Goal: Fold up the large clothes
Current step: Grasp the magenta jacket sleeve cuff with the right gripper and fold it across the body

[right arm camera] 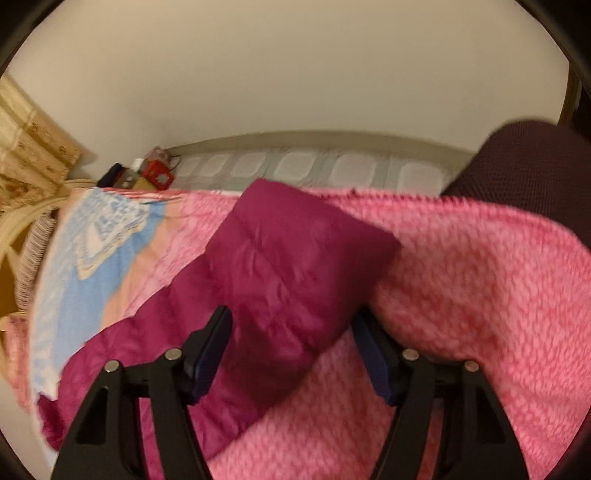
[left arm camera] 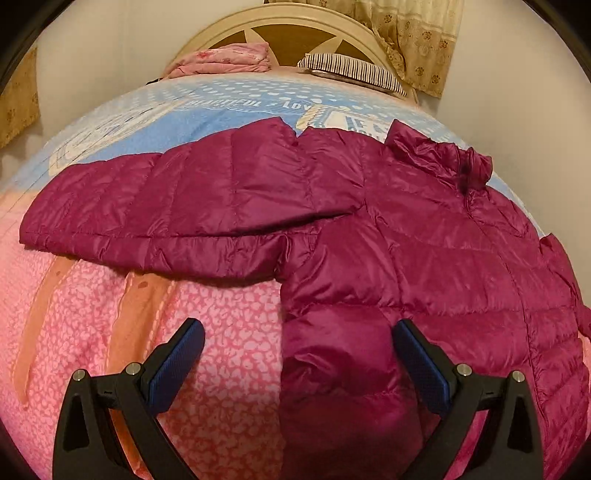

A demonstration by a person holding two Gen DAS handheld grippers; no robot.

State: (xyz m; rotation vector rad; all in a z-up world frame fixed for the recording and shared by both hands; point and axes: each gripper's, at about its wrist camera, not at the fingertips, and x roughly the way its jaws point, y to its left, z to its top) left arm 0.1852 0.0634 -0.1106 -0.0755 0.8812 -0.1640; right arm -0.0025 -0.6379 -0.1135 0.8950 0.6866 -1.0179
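Observation:
A magenta puffer jacket (left arm camera: 406,221) lies spread on the bed's pink and blue cover (left arm camera: 92,295), with one sleeve (left arm camera: 147,206) stretched out to the left. My left gripper (left arm camera: 298,326) hangs open just above the jacket's near left edge; one blue pad is over the cover, the other over the jacket. In the blurred right wrist view the other sleeve (right arm camera: 295,251) runs slantwise over the pink cover (right arm camera: 461,295). My right gripper (right arm camera: 293,312) straddles it, jaws apart, the sleeve filling the gap between the pads.
At the head of the bed stand a cream headboard (left arm camera: 291,22), a folded pink blanket (left arm camera: 229,59) and a striped pillow (left arm camera: 351,70), with a curtain (left arm camera: 417,37) beside them. Past the bed's far side are small clutter (right arm camera: 159,175) and a dark maroon cushion-like shape (right arm camera: 524,166).

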